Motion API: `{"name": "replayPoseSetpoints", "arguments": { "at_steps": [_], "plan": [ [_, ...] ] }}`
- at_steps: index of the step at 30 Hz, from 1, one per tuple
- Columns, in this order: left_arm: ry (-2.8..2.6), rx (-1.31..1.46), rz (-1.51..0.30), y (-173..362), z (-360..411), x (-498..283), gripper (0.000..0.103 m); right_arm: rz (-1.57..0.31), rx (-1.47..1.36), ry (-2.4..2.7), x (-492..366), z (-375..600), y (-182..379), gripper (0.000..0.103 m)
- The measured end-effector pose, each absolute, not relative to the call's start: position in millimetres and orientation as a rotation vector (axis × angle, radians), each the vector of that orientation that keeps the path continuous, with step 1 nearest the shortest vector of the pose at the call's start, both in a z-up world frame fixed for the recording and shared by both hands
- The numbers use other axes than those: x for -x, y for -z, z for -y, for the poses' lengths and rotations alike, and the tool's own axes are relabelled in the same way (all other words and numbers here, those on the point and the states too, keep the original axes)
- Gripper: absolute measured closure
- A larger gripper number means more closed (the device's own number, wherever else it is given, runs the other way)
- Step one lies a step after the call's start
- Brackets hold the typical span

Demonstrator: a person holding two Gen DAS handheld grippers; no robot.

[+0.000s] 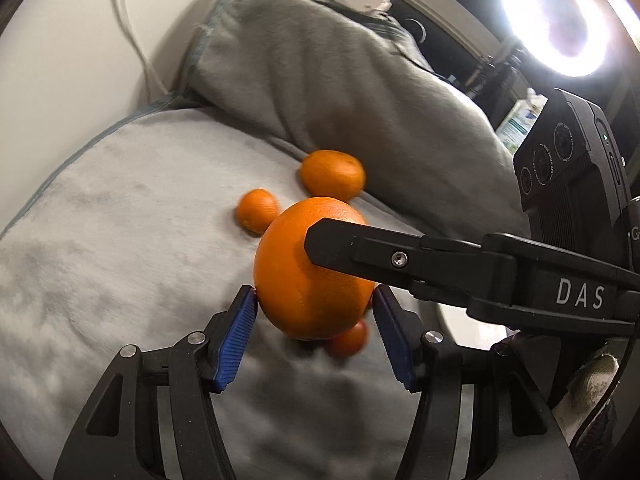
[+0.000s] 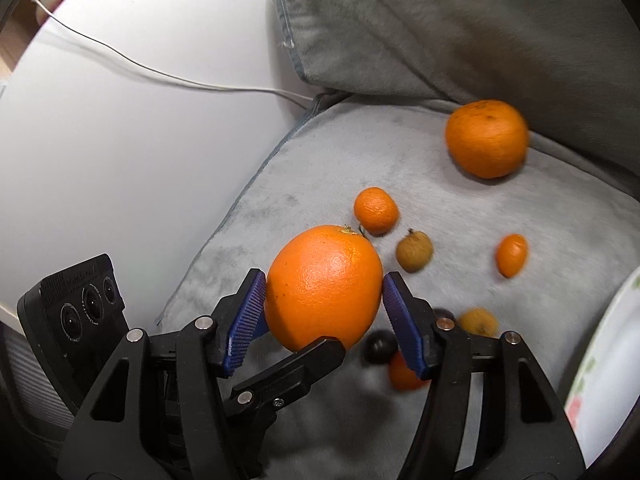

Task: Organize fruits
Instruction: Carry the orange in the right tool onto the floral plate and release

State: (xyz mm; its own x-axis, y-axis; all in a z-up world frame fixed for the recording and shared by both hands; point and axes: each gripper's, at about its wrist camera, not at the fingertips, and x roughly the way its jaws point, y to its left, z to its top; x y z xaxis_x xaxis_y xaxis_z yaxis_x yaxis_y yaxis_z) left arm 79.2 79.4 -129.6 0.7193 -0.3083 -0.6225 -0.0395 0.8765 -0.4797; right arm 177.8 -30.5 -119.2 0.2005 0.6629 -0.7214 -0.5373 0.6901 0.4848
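Both grippers are clamping one big orange above the grey cushion.

I'm seeing my left gripper (image 1: pixel 314 300) and right gripper (image 2: pixel 324 296) pinching the orange (image 2: pixel 324 286), glossy, pebbled, stem nub on top; smaller mandarins (image 2: pixel 486 138) are lying scattered on the cushion (image 2: pixel 440 208) beneath.

Grey cushions (image 2: pixel 320 184), white cable (image 2: pixel 168 76), ring light (image 1: pixel 560 12)
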Motion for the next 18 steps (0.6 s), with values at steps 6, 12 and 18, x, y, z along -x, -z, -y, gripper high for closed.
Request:
{"name": "replayPoseSetpoints", "arguments": {
  "at_steps": [6,12,18],
  "plan": [
    [0.209,0.460,-0.751,119,-47,-74,0.043,-1.039,-0.154,-0.806,-157,67,105,0.039],
    [0.269,0.425,-0.754,114,-13,-74,0.043,-1.007,-0.166,-0.754,-143,109,97,0.039],
    [0.324,0.395,-0.766,110,19,-76,0.043,-0.985,-0.194,-0.706,-133,148,95,0.039]
  ]
}}
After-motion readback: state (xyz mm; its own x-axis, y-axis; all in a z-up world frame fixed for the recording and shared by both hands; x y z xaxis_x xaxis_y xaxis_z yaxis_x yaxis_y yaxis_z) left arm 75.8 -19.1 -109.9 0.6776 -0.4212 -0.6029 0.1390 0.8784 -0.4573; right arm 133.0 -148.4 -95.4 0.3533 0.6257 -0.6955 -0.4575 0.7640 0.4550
